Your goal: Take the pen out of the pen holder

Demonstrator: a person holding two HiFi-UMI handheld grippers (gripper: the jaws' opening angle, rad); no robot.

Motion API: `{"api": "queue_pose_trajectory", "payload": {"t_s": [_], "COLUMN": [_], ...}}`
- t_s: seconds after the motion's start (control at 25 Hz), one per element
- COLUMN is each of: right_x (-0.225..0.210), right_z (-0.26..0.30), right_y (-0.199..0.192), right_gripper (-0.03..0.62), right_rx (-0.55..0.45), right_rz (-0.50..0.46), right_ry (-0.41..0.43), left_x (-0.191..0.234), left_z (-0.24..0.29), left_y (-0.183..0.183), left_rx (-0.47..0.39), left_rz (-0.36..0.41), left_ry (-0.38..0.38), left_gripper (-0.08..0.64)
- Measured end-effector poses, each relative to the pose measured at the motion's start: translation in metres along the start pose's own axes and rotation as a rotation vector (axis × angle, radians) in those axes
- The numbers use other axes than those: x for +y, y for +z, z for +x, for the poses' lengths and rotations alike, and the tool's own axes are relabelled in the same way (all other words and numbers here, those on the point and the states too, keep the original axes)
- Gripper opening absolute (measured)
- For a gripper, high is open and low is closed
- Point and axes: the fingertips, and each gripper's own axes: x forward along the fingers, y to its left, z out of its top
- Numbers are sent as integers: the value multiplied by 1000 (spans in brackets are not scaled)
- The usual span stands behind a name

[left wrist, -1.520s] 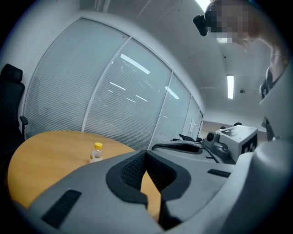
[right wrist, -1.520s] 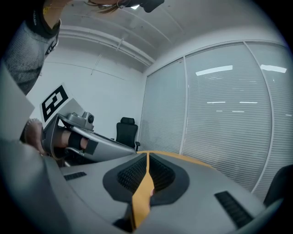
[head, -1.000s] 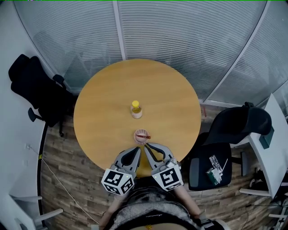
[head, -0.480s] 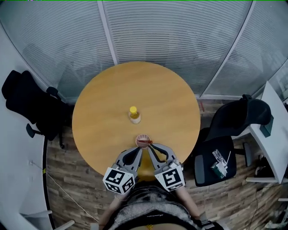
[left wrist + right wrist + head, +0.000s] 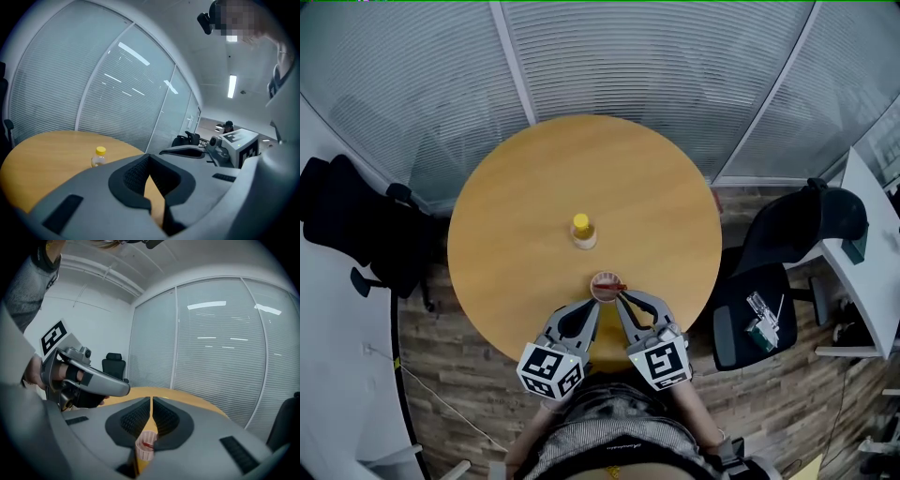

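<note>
A pinkish pen holder (image 5: 605,286) stands on the round wooden table (image 5: 525,216) near its front edge, with a red pen (image 5: 610,286) lying across its mouth. My left gripper (image 5: 593,307) is shut and empty, its tip just in front of the holder. My right gripper (image 5: 621,299) is also shut on nothing, its tip beside the holder's right rim. In the right gripper view the holder (image 5: 145,449) and the pen (image 5: 149,445) show low behind the closed jaws, and the left gripper (image 5: 125,389) reaches in from the left.
A small clear bottle with a yellow cap (image 5: 582,230) stands mid-table, also seen as the bottle (image 5: 98,157) in the left gripper view. Black office chairs sit at the left (image 5: 347,220) and right (image 5: 787,253). Glass walls with blinds curve behind the table.
The head view has shifted a little. Both grippers stay shut and have edged slightly forward, the right tip now beside the holder's rim.
</note>
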Motion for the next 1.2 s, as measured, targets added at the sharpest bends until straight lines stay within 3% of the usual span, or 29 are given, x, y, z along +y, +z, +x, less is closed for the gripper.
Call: {"api": "queue_pose_trajectory", "payload": {"t_s": [0.64, 1.2], "right_x": [-20, -17], "right_z": [31, 51], "right_y": [-71, -127], "right_gripper": [31, 31], "right_rx": [147, 270], "right_rz": [93, 147], "right_ry": [-123, -129], "left_x": [27, 46], "left_z": [-7, -14], "left_y": [-8, -19], "left_rx": [58, 96], "left_rz": [-27, -55], "left_ry": [-26, -13], "left_gripper": [5, 5]}}
